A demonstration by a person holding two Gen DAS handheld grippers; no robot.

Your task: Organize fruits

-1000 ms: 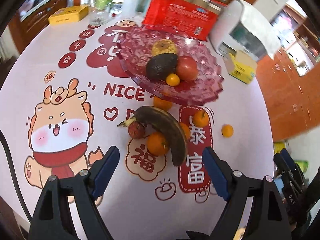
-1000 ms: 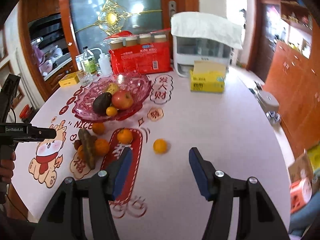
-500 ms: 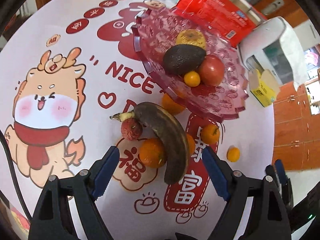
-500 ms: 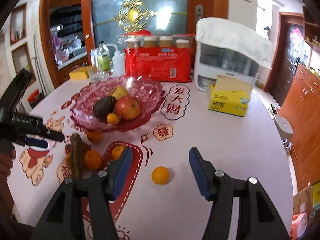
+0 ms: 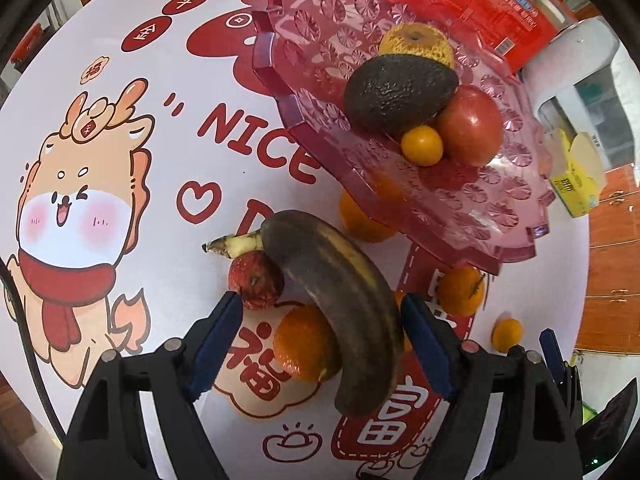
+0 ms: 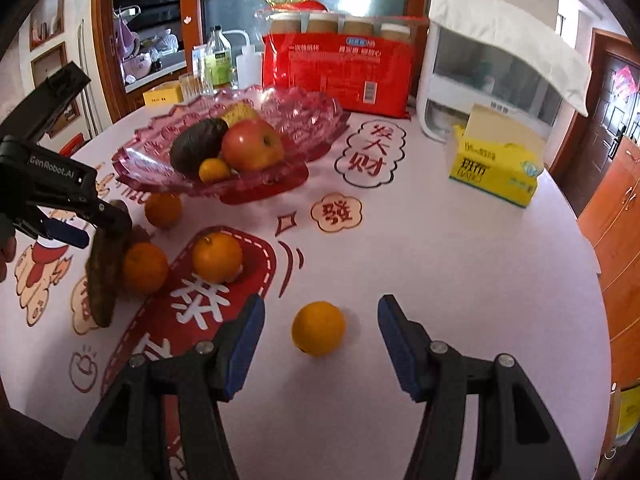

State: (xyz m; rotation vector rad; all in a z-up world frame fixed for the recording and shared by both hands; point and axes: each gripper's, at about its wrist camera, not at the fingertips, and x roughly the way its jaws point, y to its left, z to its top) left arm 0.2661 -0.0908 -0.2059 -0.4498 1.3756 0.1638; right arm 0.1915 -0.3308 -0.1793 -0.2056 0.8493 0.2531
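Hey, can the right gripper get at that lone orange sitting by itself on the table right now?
Probably yes. The lone orange lies on bare table just ahead of the right gripper, lined up with the gap between its open jaws, with no other fruit near it.

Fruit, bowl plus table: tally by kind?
Oranges: 6
Banana: 1
Avocado: 1
Apple: 1
Small red bumpy fruit: 1
Rough yellow fruit: 1
Total: 11
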